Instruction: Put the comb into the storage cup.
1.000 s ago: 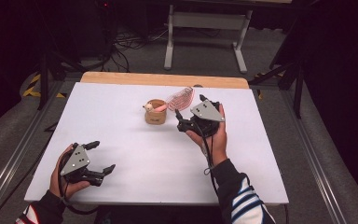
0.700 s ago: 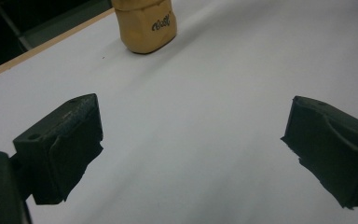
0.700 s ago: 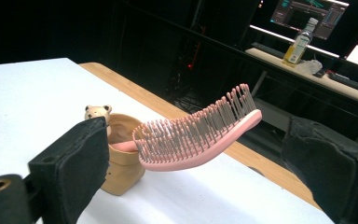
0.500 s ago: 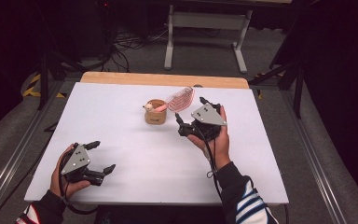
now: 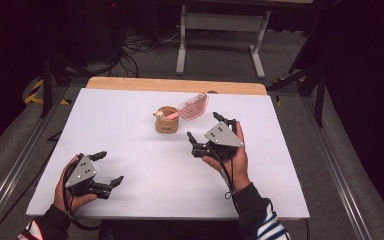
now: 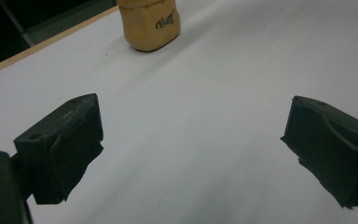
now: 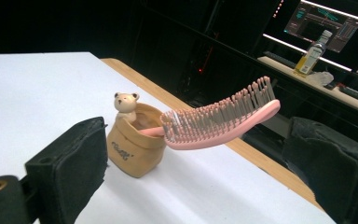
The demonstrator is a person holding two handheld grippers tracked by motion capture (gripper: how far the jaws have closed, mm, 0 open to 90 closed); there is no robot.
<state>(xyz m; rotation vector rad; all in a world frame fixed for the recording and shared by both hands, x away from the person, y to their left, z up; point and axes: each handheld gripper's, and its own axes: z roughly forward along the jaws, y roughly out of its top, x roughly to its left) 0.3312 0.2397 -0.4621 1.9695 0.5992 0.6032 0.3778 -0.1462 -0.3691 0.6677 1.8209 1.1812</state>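
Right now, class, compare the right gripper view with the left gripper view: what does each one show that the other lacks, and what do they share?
The right gripper view alone shows the pink hairbrush, its handle end tucked into the holder and its bristled head jutting out sideways, the small bear figure on the holder's rim, and a bottle on a far shelf. The left gripper view alone shows a wide bare stretch of white table between its jaws. Both show the tan holder standing on the table, and a pair of black jaws held wide apart with nothing between them.
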